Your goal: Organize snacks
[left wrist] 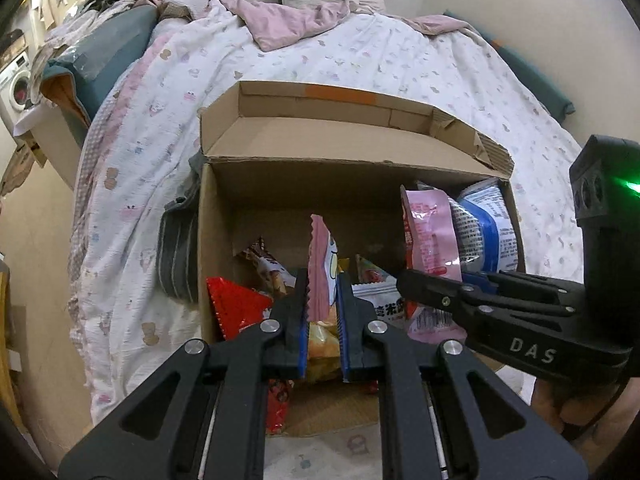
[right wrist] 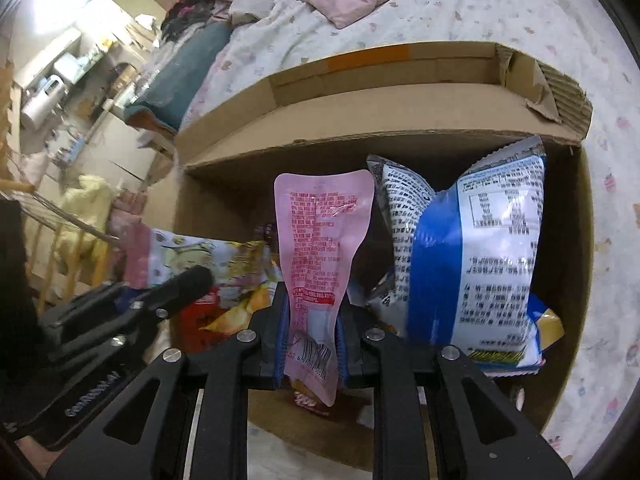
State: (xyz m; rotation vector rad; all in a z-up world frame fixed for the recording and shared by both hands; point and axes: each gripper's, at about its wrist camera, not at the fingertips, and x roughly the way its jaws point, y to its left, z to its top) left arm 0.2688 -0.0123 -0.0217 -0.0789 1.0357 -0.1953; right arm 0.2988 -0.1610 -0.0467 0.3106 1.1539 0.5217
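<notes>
Cardboard box sits on a patterned quilt, flaps up; the left gripper is clenched on a pink-edged cartoon snack bag above the box's left half; the right gripper grips a pink pouch upright beside a blue-and-white bag crowding the right wall; a red packet lies below.

Left gripper jaws clamped, lower centre of frame. Right gripper jaws clamped too, lower centre; both level, side by side.
</notes>
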